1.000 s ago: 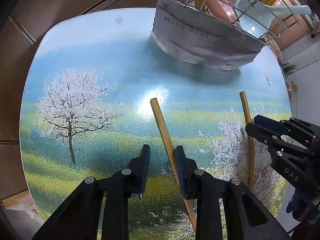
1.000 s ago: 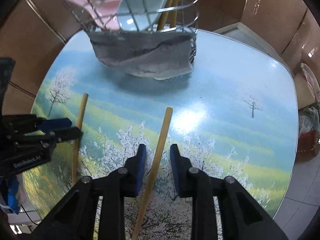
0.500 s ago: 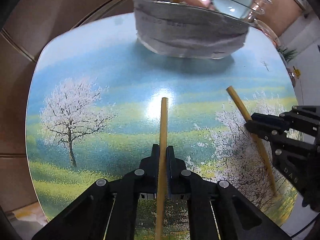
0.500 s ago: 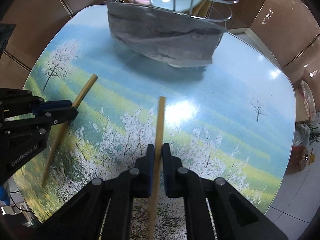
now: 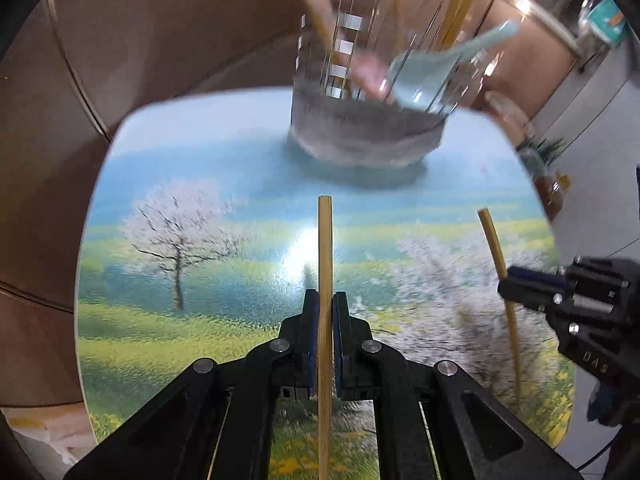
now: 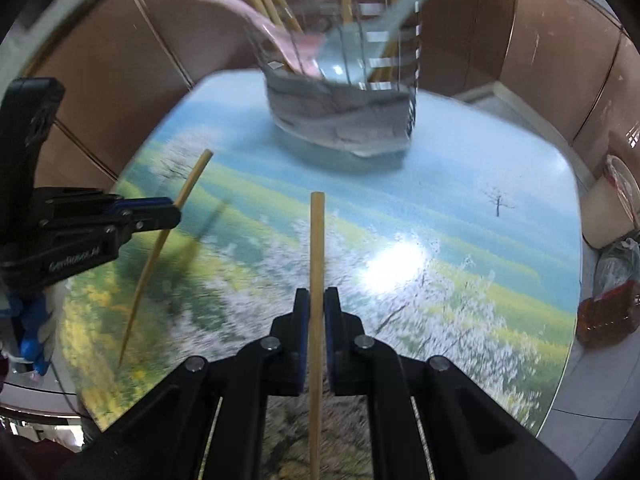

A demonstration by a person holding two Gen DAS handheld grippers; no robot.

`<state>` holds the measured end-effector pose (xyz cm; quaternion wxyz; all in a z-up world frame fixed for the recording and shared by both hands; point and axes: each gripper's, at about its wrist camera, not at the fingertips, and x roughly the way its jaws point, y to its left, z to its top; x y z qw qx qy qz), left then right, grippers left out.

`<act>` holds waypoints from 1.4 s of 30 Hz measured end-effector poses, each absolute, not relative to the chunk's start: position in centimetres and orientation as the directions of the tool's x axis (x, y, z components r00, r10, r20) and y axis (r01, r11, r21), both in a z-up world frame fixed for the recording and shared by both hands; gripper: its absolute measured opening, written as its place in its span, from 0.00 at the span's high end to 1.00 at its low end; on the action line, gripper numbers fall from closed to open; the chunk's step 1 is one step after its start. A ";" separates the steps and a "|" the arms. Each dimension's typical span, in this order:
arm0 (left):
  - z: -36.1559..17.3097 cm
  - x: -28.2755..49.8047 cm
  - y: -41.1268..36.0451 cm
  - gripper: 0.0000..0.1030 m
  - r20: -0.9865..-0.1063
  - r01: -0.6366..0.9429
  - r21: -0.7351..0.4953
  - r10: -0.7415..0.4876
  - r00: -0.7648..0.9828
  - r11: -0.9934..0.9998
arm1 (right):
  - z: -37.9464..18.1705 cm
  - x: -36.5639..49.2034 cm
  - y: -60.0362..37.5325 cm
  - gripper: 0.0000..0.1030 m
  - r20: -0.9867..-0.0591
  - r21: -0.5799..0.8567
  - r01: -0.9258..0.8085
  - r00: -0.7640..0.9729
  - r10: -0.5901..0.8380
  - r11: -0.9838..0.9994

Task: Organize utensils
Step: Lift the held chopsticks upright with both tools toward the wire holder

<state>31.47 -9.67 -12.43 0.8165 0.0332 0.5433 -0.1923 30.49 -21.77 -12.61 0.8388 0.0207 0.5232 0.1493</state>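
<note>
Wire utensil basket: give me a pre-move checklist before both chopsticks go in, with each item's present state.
1. Left gripper shut on its wooden chopstick: ok, fingers clamp it on both sides.
2. Right gripper shut on the other wooden chopstick: ok.
3. Both chopsticks off the landscape-printed table: ok, a shadow lies under the left one in the right wrist view.
4. Grippers apart from each other: ok, a gap shows in both views.
5. Wire utensil basket with grey liner upright: ok.
6. Room among the pink spoon, pale blue spoon and chopsticks inside: cannot tell, the basket is blurred.
</note>
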 end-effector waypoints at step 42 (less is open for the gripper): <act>4.3 43.0 -11.8 0.95 -0.140 0.331 -0.332 -0.394 0.909 0.883 | 6.0 41.5 -24.7 0.93 -0.152 0.152 -0.292 0.937 0.314 0.944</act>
